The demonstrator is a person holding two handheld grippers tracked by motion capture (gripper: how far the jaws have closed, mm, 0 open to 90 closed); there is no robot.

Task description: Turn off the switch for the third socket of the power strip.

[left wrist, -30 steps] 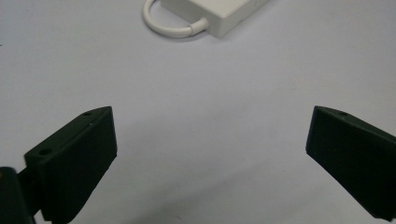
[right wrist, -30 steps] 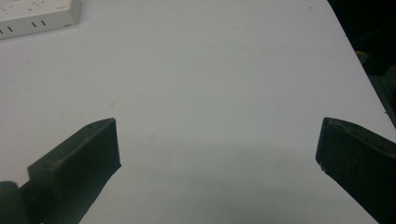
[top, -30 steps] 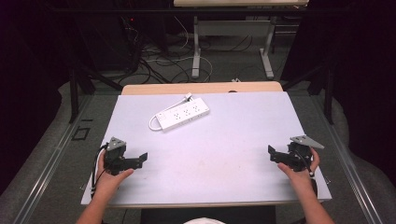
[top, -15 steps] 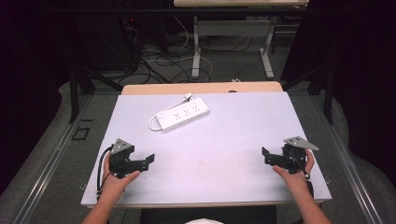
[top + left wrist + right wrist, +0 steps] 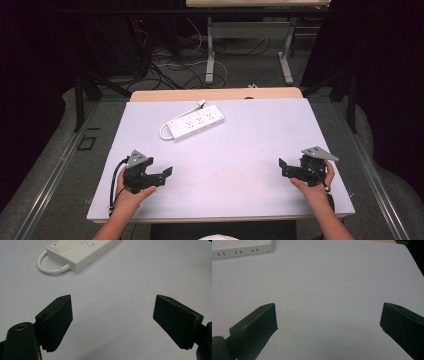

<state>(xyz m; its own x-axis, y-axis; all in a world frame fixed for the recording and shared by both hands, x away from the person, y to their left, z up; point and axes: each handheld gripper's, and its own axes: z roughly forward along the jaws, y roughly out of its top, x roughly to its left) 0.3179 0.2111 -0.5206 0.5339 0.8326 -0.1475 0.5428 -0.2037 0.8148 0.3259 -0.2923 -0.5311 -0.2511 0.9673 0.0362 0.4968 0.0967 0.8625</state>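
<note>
A white power strip (image 5: 196, 122) with a short looped cord lies on the far left part of the white tabletop (image 5: 250, 145). It is also ahead of the left gripper (image 5: 80, 252) and at the top left corner of the right gripper view (image 5: 242, 248). My left gripper (image 5: 162, 176) is held low at the near left and points right and away. Its jaws (image 5: 112, 317) stand open and have just been closing a little, with nothing between them. My right gripper (image 5: 283, 168) is at the near right, pointing left, open (image 5: 328, 320) over bare table.
A wooden strip (image 5: 215, 94) runs along the table's far edge. Beyond it are cables on the floor (image 5: 175, 65) and the legs of another table (image 5: 210, 50). Dark curtains close both sides.
The left hand has carried its gripper a little to the right, toward the table's middle, and its jaws look slightly narrower. The right gripper has barely shifted.
</note>
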